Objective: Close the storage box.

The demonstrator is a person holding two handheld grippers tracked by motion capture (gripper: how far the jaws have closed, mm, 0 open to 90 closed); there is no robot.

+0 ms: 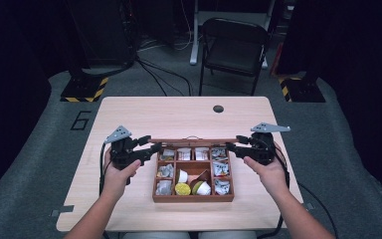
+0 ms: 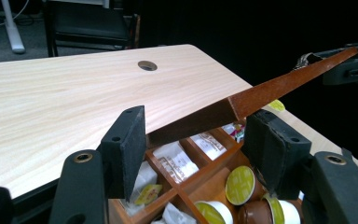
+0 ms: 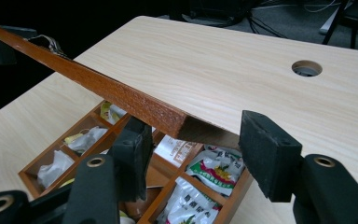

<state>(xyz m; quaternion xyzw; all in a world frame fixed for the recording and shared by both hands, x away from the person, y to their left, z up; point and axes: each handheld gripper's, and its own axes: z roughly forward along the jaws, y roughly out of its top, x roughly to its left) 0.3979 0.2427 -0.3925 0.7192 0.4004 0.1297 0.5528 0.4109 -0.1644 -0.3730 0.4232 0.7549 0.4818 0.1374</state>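
Two grippers, left [image 1: 149, 148] and right [image 1: 232, 147], flank the raised lid [image 1: 194, 141], jaws part-open around its ends, not clamped, to swing it over the box [image 1: 193, 198].

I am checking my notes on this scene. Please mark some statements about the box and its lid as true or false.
1. The wooden box lies open, its lid raised. True.
2. The box compartments are empty. False: they hold sachets and capsules.
3. The left hand-held gripper and the right hand-held gripper are at opposite ends of the lid. True.
4. The box rests on a folding chair. False: it rests on the table.
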